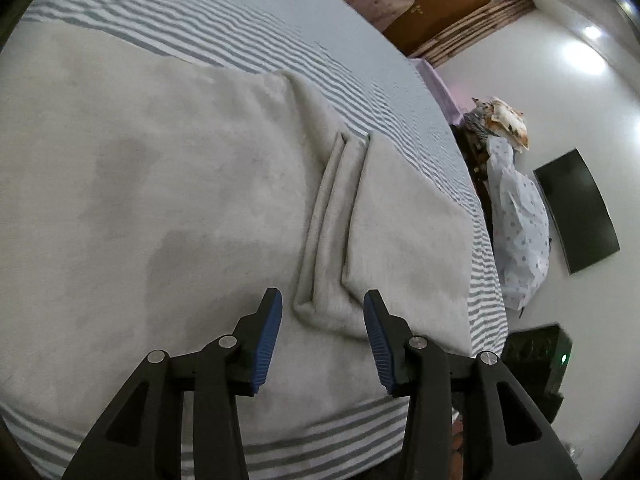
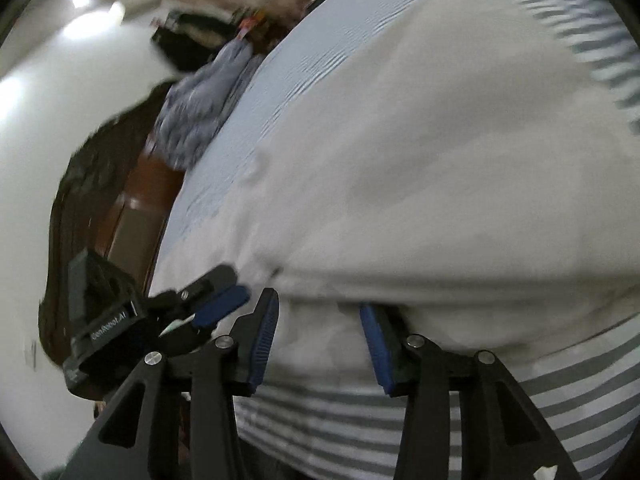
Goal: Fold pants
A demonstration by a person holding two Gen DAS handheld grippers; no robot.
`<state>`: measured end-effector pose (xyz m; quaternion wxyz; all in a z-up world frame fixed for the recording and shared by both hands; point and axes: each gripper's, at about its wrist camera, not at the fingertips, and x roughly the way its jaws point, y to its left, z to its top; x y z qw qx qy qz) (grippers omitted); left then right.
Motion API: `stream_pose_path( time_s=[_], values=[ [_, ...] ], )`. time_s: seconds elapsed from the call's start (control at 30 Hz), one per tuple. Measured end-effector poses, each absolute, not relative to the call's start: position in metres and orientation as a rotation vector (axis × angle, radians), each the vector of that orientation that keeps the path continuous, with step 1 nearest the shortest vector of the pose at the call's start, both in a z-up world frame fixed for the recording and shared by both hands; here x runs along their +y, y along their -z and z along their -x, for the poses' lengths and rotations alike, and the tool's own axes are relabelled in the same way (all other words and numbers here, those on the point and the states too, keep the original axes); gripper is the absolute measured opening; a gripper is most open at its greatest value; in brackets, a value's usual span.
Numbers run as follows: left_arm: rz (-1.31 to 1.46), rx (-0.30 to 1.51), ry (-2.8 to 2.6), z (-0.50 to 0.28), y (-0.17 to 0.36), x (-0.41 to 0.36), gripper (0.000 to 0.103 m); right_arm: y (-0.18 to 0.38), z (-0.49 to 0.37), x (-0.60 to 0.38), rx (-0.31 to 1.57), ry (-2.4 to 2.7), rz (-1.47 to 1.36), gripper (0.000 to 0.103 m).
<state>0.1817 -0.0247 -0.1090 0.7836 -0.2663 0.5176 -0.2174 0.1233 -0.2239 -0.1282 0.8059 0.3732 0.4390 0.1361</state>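
Note:
The light grey pants (image 1: 172, 208) lie spread on a striped bed sheet (image 1: 224, 32). In the left wrist view a folded ridge of the fabric (image 1: 332, 232) runs away from my left gripper (image 1: 322, 336), which is open just above its near end, holding nothing. In the right wrist view the pants (image 2: 420, 160) fill most of the frame. My right gripper (image 2: 320, 340) is open at the near edge of the cloth, its right finger (image 2: 376, 344) tucked under a fabric fold. The left gripper (image 2: 216, 304) also shows at left in the right wrist view.
The bed edge with grey stripes (image 2: 400, 420) is close below both grippers. Beside the bed are a patterned cloth pile (image 1: 520, 216), a dark wall screen (image 1: 576, 208), a wooden door (image 1: 444, 4) and bluish bedding (image 2: 200, 112).

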Motion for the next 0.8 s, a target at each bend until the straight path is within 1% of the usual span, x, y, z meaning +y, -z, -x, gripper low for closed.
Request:
stream_pose_path(
  time_s=[0.13, 0.2, 0.27, 0.33, 0.4, 0.67, 0.73, 0.8],
  values=[
    [0.562, 1.114, 0.477, -0.194, 0.105, -0.042, 0.044, 0.138, -0.109, -0.283, 0.854, -0.224, -0.943, 0.037],
    [0.542, 1.118, 0.475, -0.200, 0.103, -0.052, 0.045, 0.145, -0.102, -0.308, 0.817, -0.202, -1.017, 0.031],
    [0.524, 1.130, 0.471, -0.206, 0.103, -0.060, 0.046, 0.152, -0.098, -0.323, 0.797, -0.208, -1.077, 0.018],
    [0.505, 1.136, 0.448, -0.212, 0.104, -0.069, 0.046, 0.159, -0.097, -0.331, 0.793, -0.218, -1.104, 0.013],
    [0.492, 1.136, 0.433, -0.216, 0.105, -0.072, 0.046, 0.161, -0.097, -0.333, 0.786, -0.234, -1.091, 0.011],
    [0.413, 1.128, 0.380, -0.230, 0.108, -0.094, 0.046, 0.157, -0.102, -0.332, 0.774, -0.237, -1.010, 0.009],
    [0.380, 1.111, 0.393, -0.228, 0.106, -0.104, 0.042, 0.155, -0.101, -0.332, 0.781, -0.228, -0.983, 0.009],
    [0.304, 1.098, 0.363, -0.225, 0.106, -0.114, 0.025, 0.151, -0.101, -0.329, 0.783, -0.219, -0.964, 0.009]
  ],
)
